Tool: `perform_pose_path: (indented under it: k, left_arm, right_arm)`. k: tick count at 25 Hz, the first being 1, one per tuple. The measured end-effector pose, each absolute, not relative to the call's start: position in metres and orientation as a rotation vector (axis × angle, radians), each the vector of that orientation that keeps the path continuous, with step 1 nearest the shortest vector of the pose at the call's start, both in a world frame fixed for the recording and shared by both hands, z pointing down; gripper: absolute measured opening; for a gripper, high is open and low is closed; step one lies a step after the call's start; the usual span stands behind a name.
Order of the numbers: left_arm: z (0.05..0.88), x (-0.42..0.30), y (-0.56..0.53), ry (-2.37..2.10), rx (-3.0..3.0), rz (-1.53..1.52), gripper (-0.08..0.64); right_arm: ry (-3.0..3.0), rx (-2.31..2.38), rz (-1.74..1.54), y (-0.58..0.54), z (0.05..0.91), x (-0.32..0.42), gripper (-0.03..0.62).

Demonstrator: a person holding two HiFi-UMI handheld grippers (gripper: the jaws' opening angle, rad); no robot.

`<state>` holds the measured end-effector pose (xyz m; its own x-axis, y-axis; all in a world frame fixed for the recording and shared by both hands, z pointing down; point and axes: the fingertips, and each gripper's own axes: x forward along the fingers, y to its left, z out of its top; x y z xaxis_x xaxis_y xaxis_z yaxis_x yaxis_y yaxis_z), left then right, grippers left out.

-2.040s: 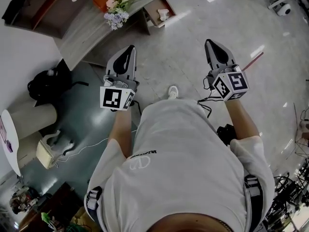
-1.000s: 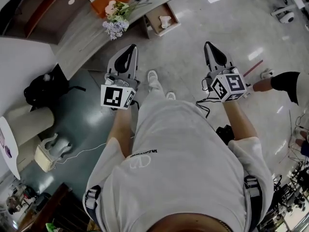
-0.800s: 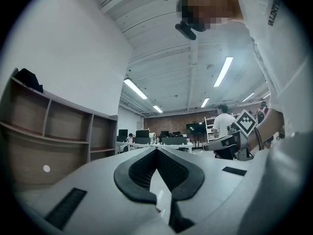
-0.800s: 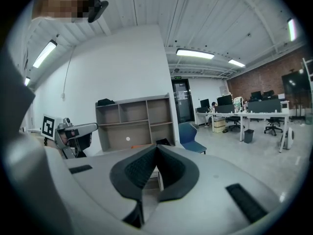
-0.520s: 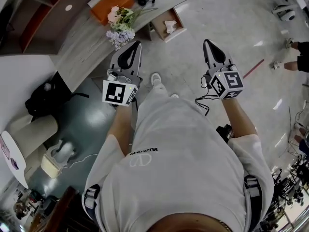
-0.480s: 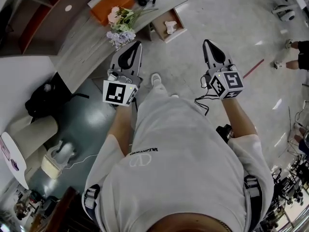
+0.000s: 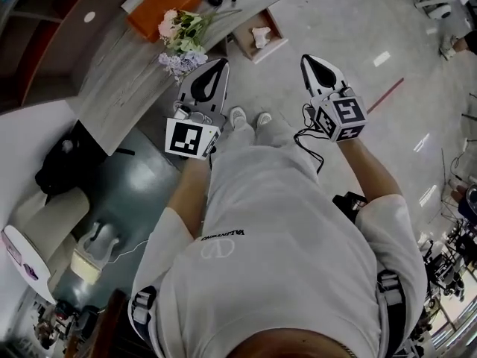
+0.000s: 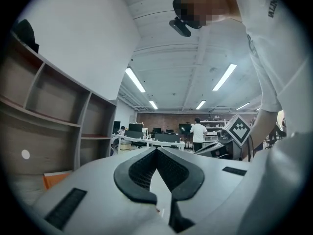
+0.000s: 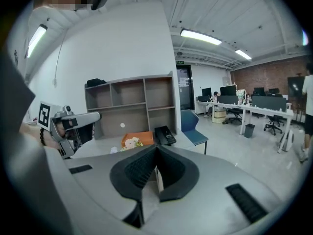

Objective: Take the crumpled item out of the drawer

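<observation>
The crumpled item (image 7: 261, 36) sits in the open drawer (image 7: 242, 48), top centre
We hold left tool (image 7: 220, 62) and right tool (image 7: 306, 57) shut, empty, short of it; unopened, the jaws may shove the item deeper.

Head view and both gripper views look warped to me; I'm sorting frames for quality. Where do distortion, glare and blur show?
Head view: fisheye bend, sharp overall, white glare streaks on the glossy floor, crumpled item tiny. Left gripper view: round black vignette, strip lights blown out. Right gripper view: same vignette, ceiling light bright, far desks soft.
</observation>
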<state>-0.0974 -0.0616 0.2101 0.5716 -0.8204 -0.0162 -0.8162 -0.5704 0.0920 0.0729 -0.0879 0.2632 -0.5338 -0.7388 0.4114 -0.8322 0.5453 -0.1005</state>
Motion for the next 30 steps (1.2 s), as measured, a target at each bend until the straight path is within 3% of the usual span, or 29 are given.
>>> perform_pose_path:
  k: [9, 30]
  left_arm:
    - [0.269, -0.068, -0.097, -1.36, 2.645, -0.018, 0.0]
    - [0.506, -0.045, -0.172, -1.392, 2.346, 0.135, 0.0]
  right_arm:
    - [-2.419, 1.29, 0.523, -0.127, 0.319, 0.073, 0.002]
    - [-2.227, 1.259, 0.834, -0.201, 0.556, 0.072, 0.002]
